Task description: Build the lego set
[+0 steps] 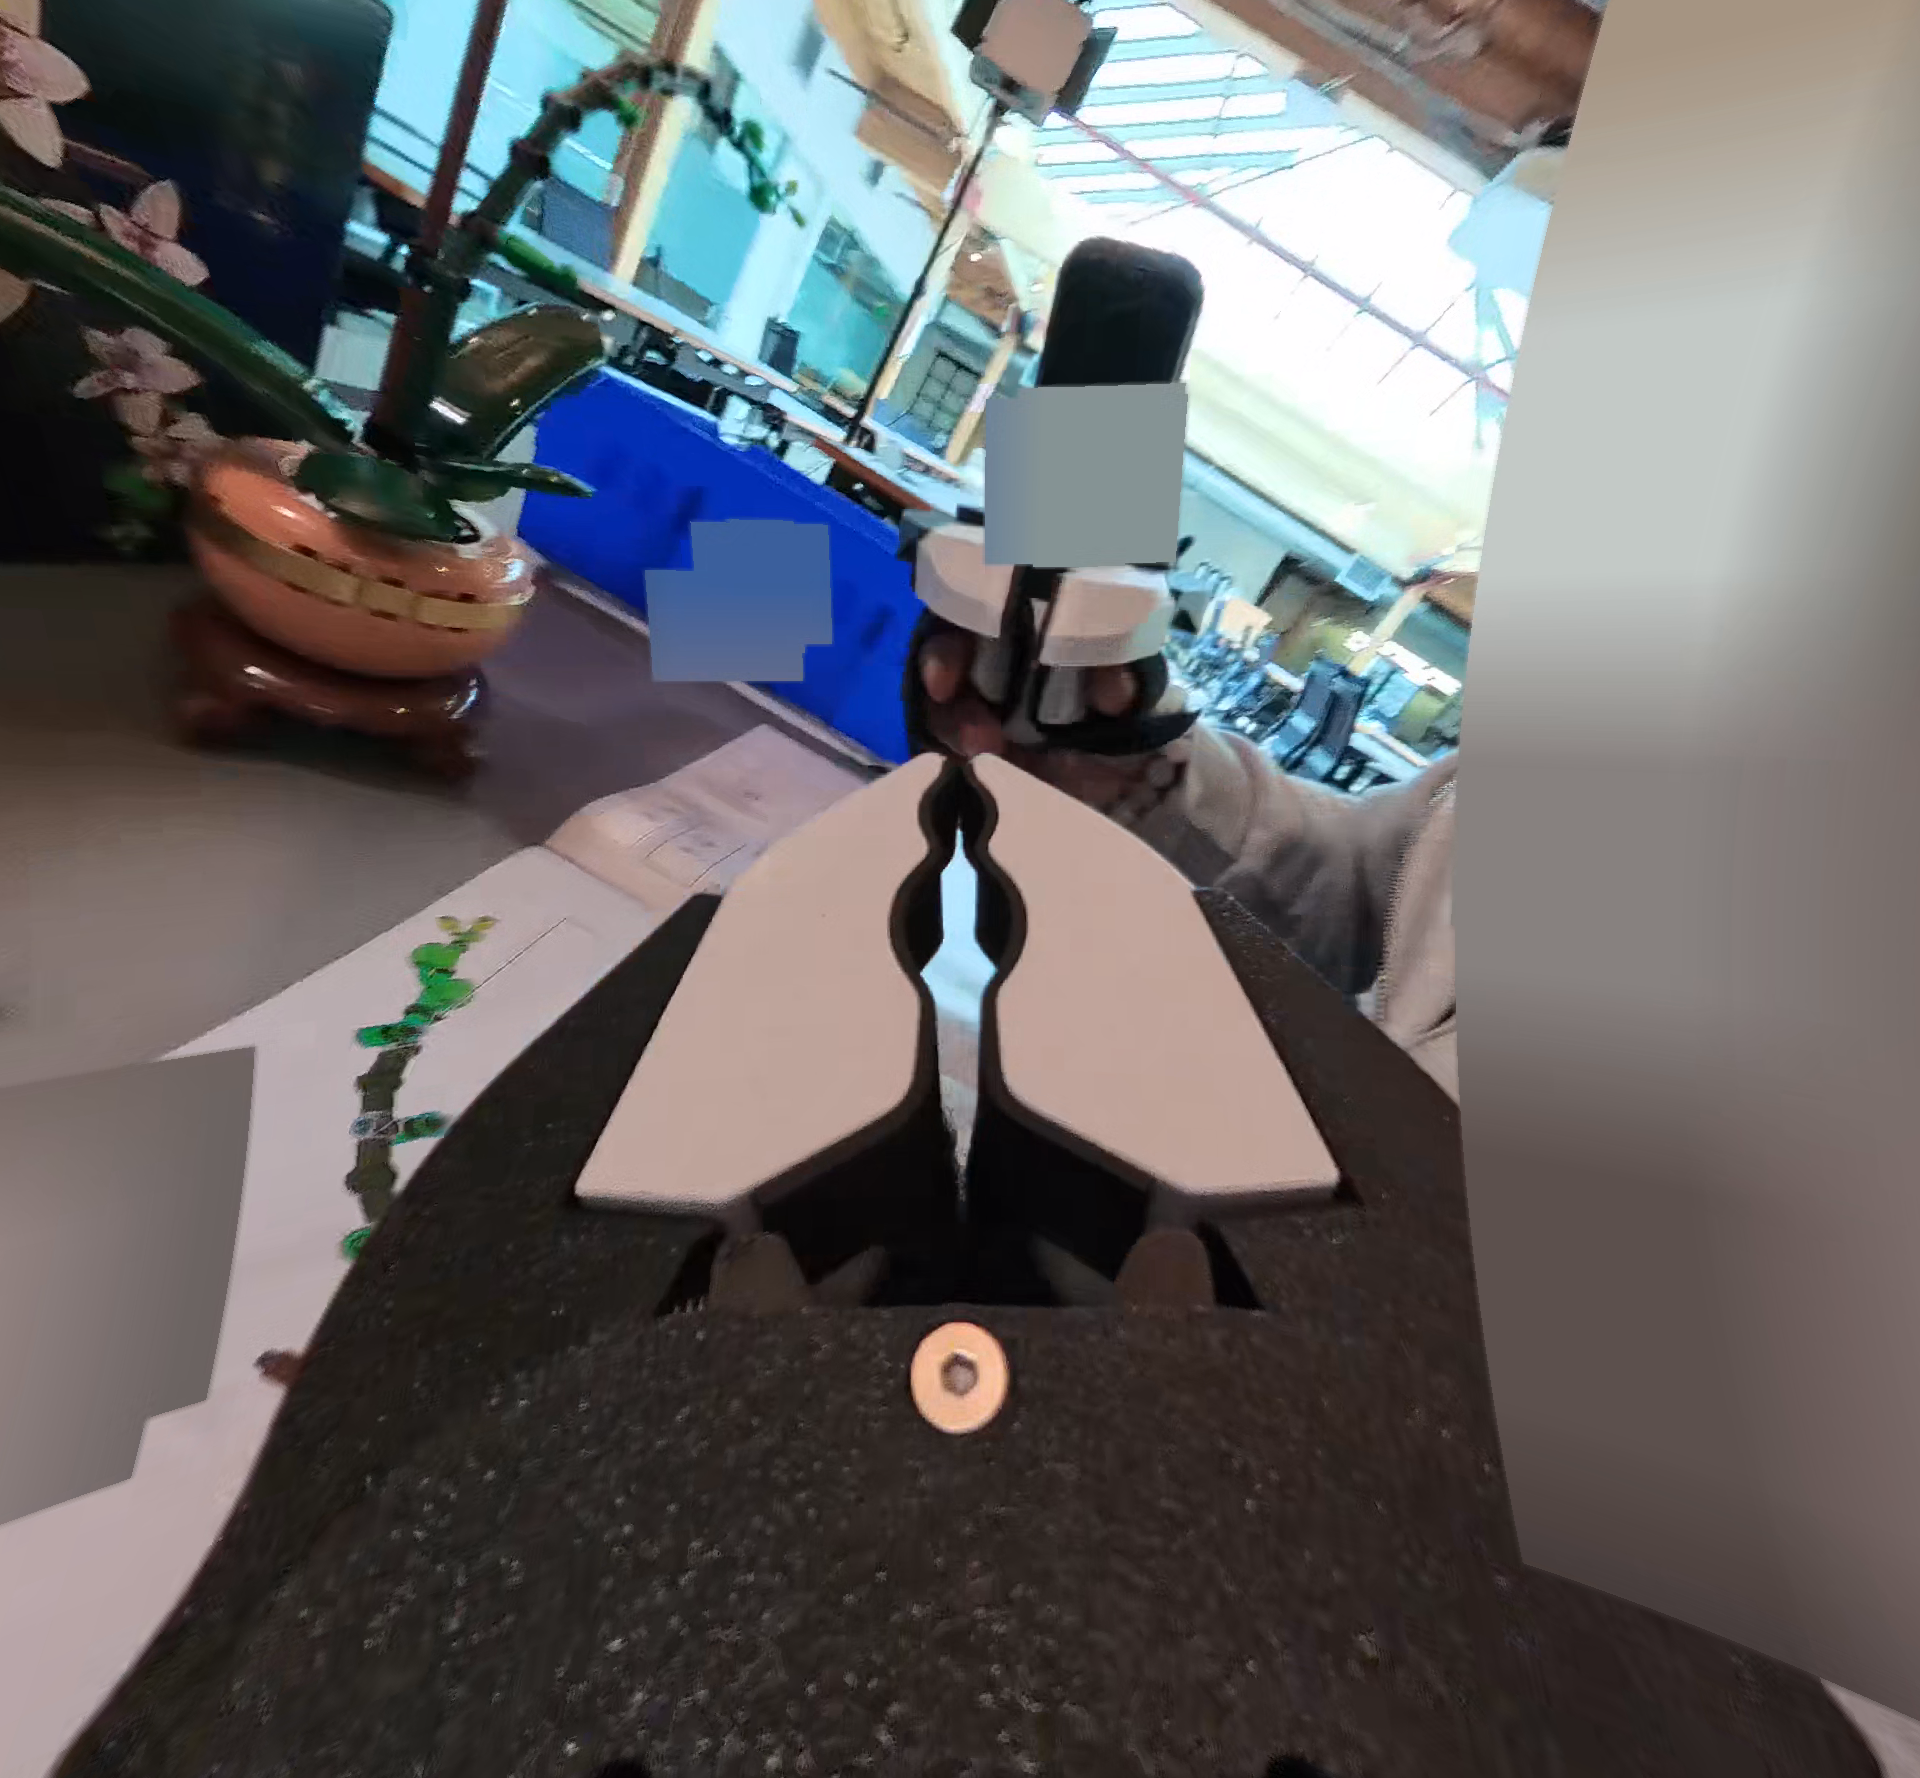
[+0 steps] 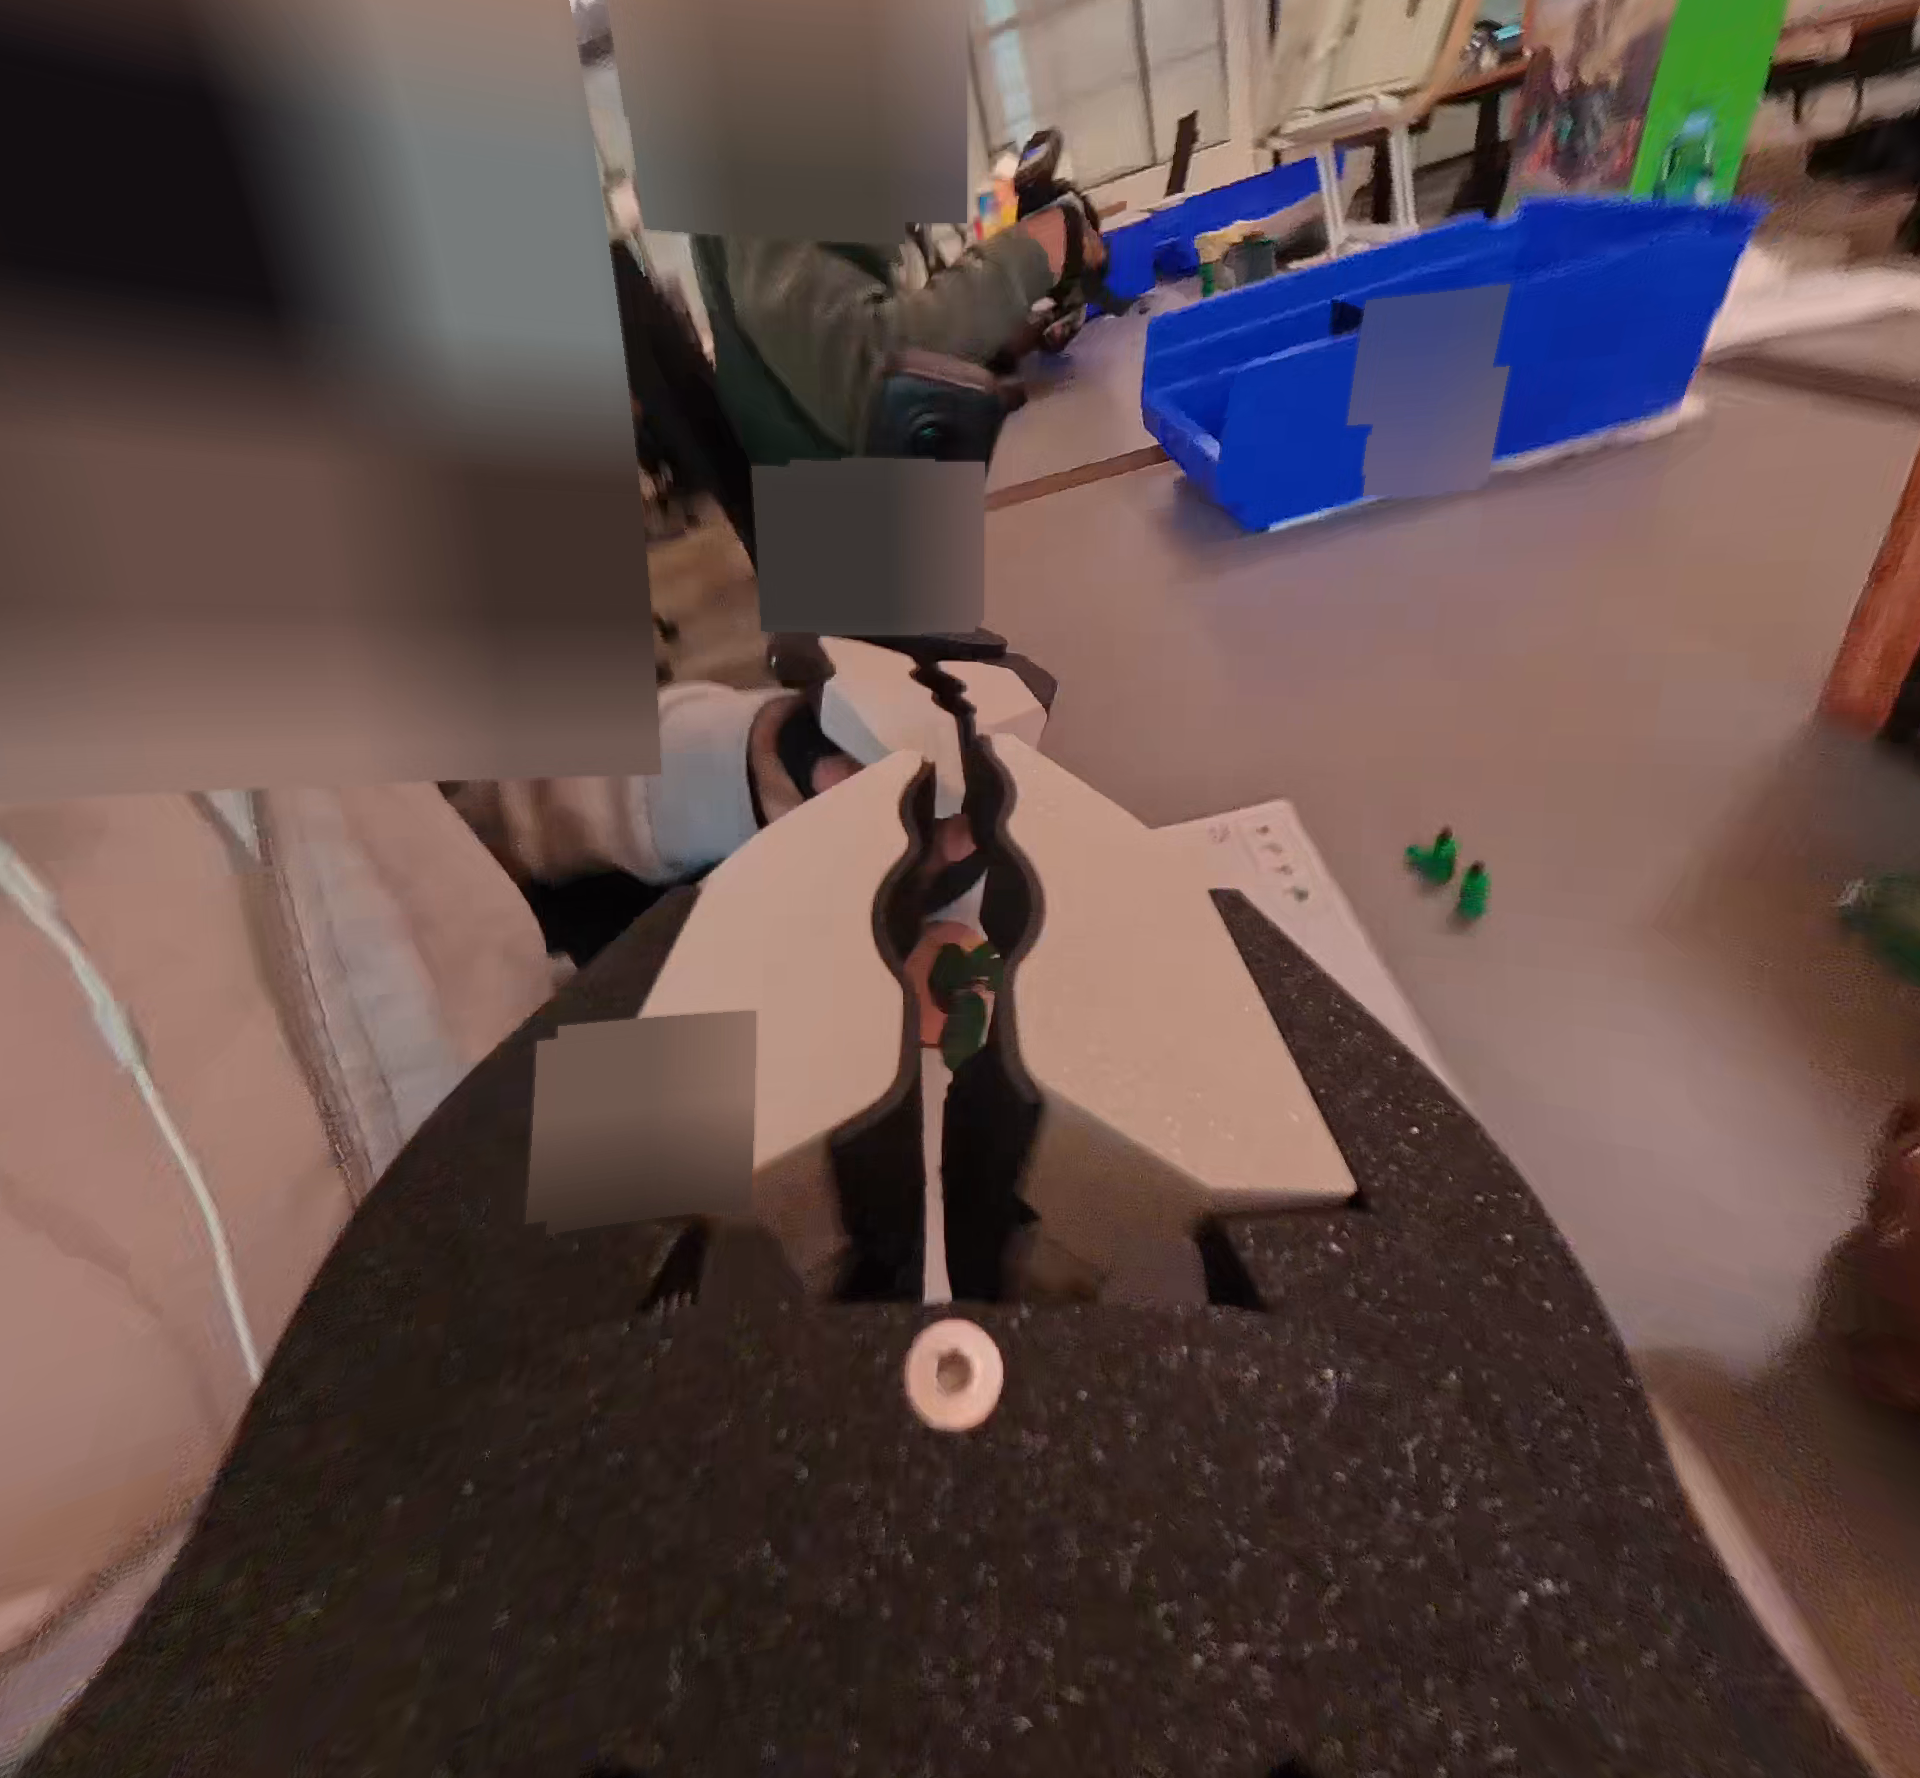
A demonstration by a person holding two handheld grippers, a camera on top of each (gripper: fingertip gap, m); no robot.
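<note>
My left gripper [image 1: 958, 772] is shut, its fingertips meet and nothing shows between them. It is raised above an open instruction booklet [image 1: 686, 824] and points at my right gripper [image 1: 1039, 616], which a gloved hand holds just beyond it. In the right wrist view my right gripper [image 2: 956, 778] is closed to a narrow slit, with a small green piece [image 2: 964, 996] caught between the pads farther back. The left gripper [image 2: 940, 689] stands tip to tip with it. A brick-built orchid in a pink pot [image 1: 343, 544] stands at the left on the grey table [image 1: 156, 845].
Two small green pieces [image 2: 1444, 864] lie on the table beside the booklet [image 2: 1278, 855]. A blue bin [image 2: 1558, 294] stands farther back and also shows in the left wrist view [image 1: 644, 481]. A wooden post [image 2: 1881, 606] is at the right. Another person's sleeve [image 2: 852, 315] is at the back.
</note>
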